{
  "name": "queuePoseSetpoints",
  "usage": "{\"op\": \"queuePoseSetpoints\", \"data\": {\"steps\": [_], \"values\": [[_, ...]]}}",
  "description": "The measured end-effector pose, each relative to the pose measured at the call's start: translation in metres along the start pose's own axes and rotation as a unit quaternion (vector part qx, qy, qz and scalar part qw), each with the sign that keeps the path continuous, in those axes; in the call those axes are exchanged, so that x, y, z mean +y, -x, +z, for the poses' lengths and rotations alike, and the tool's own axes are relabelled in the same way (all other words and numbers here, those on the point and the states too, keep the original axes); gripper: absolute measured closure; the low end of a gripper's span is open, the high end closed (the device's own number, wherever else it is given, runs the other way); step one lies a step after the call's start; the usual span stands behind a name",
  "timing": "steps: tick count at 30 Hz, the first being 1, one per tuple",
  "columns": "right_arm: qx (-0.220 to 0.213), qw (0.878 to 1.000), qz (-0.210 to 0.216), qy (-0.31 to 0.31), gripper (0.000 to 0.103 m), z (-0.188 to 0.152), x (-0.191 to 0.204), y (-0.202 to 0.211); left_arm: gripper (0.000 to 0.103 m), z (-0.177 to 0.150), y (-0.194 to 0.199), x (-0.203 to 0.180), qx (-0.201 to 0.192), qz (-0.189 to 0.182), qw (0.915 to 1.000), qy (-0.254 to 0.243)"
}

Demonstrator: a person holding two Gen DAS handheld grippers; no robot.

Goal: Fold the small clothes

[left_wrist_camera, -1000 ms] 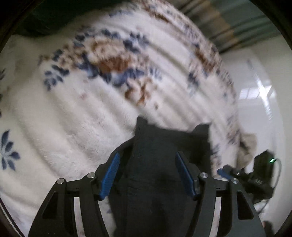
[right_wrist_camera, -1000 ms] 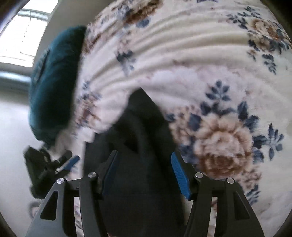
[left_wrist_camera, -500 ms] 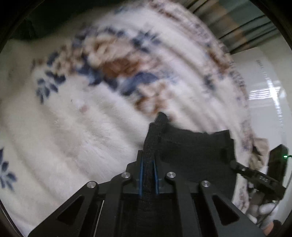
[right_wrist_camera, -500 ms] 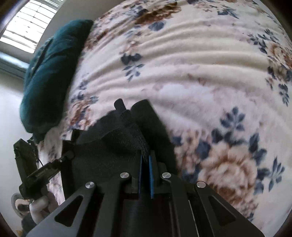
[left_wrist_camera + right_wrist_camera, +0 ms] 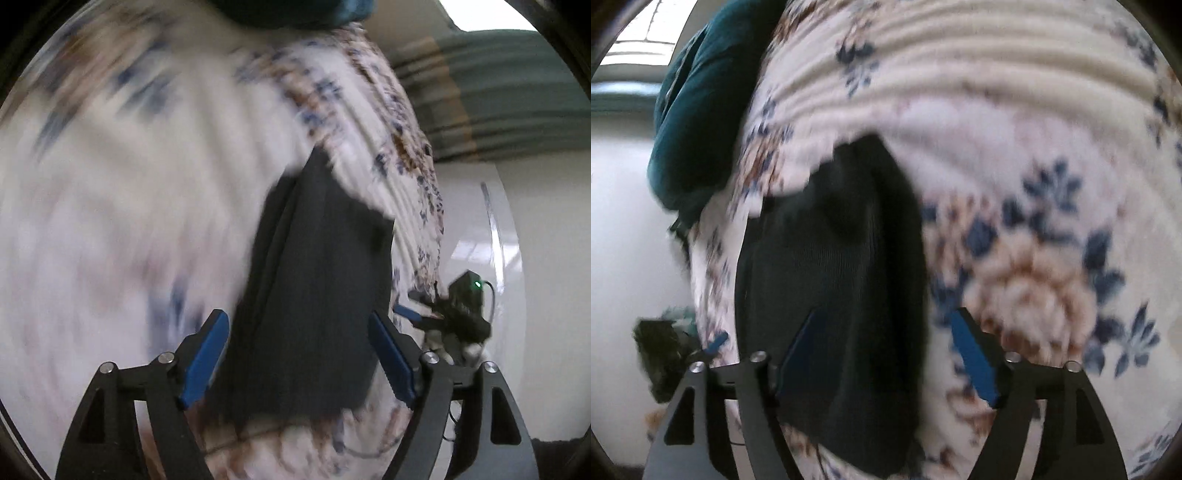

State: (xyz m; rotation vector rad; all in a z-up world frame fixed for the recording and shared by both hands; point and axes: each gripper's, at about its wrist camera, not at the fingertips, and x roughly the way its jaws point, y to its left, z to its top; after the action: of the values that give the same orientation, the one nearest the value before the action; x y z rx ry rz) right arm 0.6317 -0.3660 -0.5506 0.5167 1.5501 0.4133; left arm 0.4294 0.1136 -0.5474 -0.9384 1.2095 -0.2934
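Note:
A small black garment lies folded in a long strip on the white floral blanket. My left gripper hovers over its near end. The jaws are opening wide, and the cloth lies below and between the blue pads without being pinched. In the right wrist view the same black garment is bunched under my right gripper. Those jaws are opening too; the left pad is over the cloth and the right pad is over the blanket. The picture is blurred by motion.
A dark teal pillow lies at the blanket's far edge and also shows as the teal pillow at the top of the left wrist view. The blanket's edge drops to a glossy white floor. The other gripper shows at the right.
Half a second ago both grippers were shut on the black garment's edges; both now stand open and the cloth lies released on the blanket. The left view has swung sideways.

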Motion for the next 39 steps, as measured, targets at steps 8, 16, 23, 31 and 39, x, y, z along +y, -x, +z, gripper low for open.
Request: {"op": "queuePoseSetpoints", "data": {"steps": [8,16,23,31,39], "values": [[0.046,0.998,0.046,0.009,0.021,0.014,-0.012,-0.051,0.027,-0.077,-0.063,0.022,0.023,-0.049,0.9931,0.104],[0.055,0.994,0.094,-0.007,0.019,0.051,-0.001,-0.094,0.048,-0.032,-0.081,0.023,-0.110,-0.040,0.9809,0.155],[-0.004,0.995,0.090,-0.047,0.084,0.015,0.008,-0.070,0.072,-0.016,-0.048,0.008,-0.079,-0.055,0.9880,0.121],[-0.054,0.981,0.129,-0.134,0.085,-0.140,0.018,-0.009,0.072,0.019,-0.006,-0.020,0.014,-0.073,0.9972,0.008],[-0.004,0.978,0.049,-0.204,0.077,-0.303,0.032,-0.064,0.057,-0.013,-0.046,0.022,0.122,0.071,0.9890,-0.045]]}}
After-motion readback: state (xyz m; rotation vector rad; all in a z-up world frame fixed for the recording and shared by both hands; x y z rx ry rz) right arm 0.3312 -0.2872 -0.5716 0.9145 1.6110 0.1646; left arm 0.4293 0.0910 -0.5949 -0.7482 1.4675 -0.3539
